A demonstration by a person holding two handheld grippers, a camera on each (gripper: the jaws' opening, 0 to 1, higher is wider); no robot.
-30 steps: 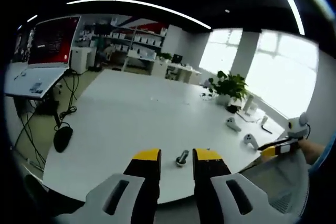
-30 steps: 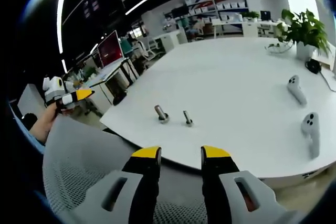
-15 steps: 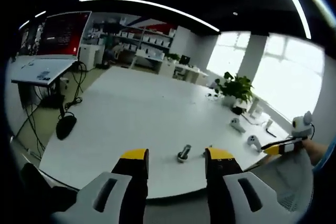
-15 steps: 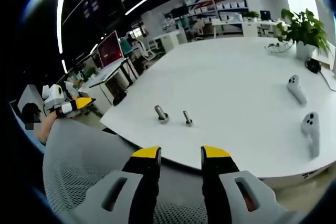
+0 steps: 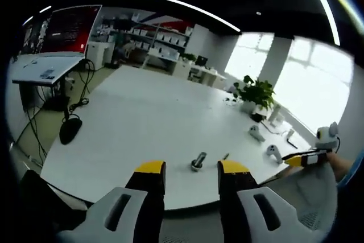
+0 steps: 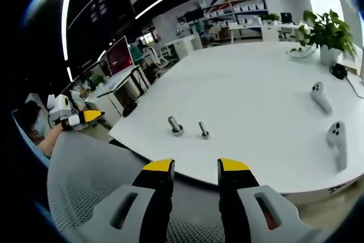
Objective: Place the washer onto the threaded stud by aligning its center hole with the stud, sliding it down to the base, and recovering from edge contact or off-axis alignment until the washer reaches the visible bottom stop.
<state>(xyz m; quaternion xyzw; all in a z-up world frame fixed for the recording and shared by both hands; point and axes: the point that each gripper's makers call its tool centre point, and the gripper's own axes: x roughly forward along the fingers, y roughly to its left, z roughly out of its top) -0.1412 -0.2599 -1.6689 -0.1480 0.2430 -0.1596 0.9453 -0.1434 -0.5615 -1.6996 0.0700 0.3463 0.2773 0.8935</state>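
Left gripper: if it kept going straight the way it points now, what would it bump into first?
Probably the upright metal stud near the white table's edge, which sits between the open left gripper jaws; depth is hard to judge.

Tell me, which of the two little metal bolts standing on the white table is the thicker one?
The thicker bolt is the one nearer the table's corner, toward the left gripper. The thin bolt beside it has a slimmer shaft. Both stand upright on the table.

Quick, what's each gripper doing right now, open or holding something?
Left gripper: open, holding nothing.
Right gripper: open, holding nothing.
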